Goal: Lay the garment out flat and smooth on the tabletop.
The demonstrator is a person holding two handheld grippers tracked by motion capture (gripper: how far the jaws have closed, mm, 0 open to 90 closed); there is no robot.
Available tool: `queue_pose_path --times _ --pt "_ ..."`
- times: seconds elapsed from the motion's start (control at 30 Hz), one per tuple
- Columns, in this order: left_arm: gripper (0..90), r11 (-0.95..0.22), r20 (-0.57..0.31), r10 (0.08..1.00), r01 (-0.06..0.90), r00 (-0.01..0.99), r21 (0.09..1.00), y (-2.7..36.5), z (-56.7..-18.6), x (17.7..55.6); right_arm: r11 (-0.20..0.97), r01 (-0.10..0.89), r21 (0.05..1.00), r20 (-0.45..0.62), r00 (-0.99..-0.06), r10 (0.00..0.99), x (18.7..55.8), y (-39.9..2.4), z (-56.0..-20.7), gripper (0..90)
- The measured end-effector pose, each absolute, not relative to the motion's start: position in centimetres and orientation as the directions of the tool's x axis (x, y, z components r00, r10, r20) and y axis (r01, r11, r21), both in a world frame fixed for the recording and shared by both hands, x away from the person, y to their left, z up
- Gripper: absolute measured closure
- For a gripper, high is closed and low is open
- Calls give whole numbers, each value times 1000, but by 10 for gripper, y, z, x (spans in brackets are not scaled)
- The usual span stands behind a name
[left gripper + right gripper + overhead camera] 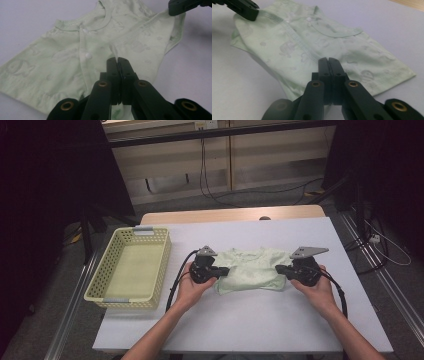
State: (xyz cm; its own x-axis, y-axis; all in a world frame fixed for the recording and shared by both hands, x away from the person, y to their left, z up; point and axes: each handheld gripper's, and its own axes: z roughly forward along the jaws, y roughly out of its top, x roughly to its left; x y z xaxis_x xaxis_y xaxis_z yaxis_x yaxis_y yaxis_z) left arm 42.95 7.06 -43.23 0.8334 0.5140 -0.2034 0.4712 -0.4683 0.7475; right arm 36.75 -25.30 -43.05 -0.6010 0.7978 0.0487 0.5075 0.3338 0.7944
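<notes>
Step in hand, as I judge it: folding the small garment (251,270) with a pinch at each side. To do it well, lift both sides together, keep the cloth taut, carry evenly so the fold lands straight.

Garment lies flat mid-table (300,330), right of the yellow basket (131,270). Pale green, faint animal print, round neckline, white snaps (88,55) down the front.

Left gripper (117,60): jaws pressed together, pinching a fabric fold. Right gripper (328,60): jaws likewise closed on the cloth edge.

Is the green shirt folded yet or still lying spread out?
Partly folded: the green shirt has both side edges turned in over its front, each pinched by a gripper.
</notes>
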Motion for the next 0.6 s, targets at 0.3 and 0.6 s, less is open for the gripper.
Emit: queue_pose_path --times 0.3,0.6 --pt "886 -492 -179 466 423 866 761 79 -424 408 383 487 785 32 -650 759 347 -245 -431 896" --pt "886 -524 -183 442 418 878 742 86 -432 389 426 502 753 44 -684 728 328 -240 -438 895"
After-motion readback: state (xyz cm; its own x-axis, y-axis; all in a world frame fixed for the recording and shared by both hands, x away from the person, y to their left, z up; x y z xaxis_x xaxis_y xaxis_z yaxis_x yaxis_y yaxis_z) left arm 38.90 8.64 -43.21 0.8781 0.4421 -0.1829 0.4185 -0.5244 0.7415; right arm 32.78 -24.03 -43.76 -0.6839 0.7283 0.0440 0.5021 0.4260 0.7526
